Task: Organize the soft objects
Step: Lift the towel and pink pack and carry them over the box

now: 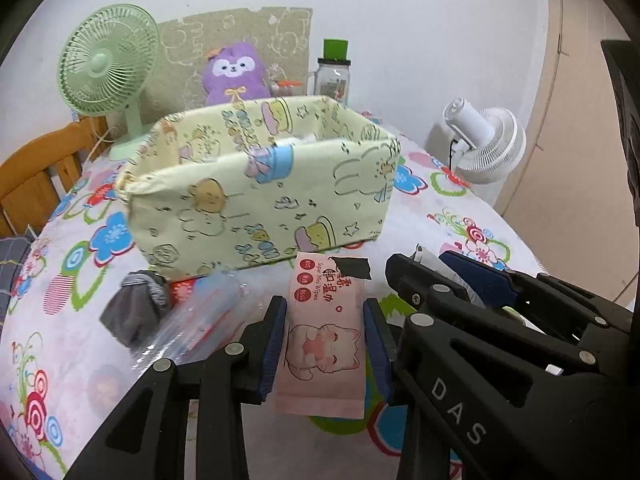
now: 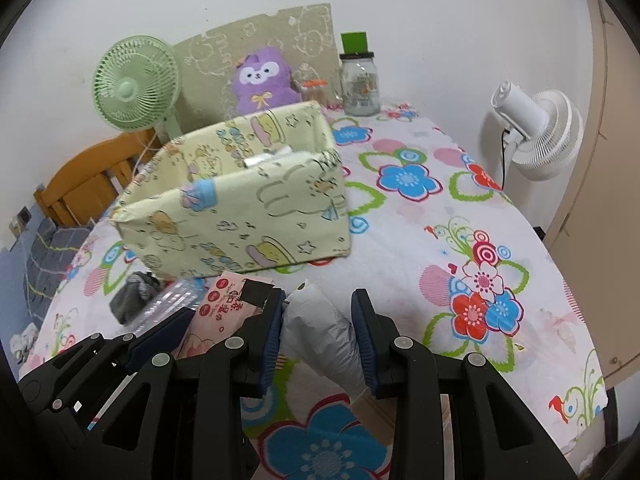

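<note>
My left gripper is shut on a pink pack of wet wipes with a cat drawing, lifted off the floral cloth. My right gripper is shut on a soft white packet, also held above the table. Both point at a pale yellow fabric basket printed with cartoon animals, which stands just ahead; in the right wrist view the basket is ahead and to the left. Something white lies inside it, mostly hidden. A rolled grey sock and a clear plastic pouch lie in front of the basket.
A green desk fan, a purple plush toy against a beige board, and a jar with a green lid stand behind the basket. A white fan is beyond the table's right edge. A wooden chair sits at left.
</note>
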Tool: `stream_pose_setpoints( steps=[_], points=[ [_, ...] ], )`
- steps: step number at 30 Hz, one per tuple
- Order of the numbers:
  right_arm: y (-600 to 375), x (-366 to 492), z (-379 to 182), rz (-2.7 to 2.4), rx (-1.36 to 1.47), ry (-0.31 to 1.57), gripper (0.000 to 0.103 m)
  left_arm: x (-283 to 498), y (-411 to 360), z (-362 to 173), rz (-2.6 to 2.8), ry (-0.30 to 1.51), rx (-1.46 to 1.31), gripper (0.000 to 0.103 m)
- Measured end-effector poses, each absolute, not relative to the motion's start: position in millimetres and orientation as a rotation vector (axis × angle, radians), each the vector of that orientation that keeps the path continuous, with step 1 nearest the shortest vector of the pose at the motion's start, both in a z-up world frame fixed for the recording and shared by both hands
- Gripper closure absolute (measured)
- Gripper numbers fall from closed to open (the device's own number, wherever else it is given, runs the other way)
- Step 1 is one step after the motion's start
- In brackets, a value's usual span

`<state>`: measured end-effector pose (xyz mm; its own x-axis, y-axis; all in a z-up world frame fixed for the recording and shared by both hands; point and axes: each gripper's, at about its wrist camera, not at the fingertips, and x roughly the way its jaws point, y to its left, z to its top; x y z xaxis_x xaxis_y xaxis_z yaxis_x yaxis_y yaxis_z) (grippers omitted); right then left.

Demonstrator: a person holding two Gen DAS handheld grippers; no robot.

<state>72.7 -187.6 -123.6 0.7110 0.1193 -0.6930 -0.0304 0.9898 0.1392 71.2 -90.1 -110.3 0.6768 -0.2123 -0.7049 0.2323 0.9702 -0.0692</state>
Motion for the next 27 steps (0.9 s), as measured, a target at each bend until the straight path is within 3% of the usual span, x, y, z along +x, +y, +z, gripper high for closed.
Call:
stream_pose_setpoints(
  steps=[27],
  points=[
    [-161,63,-42,0.122,0.096,0.631,0.066,60,-63,-34,-0.214,0.640,0.018,0.064]
  ],
)
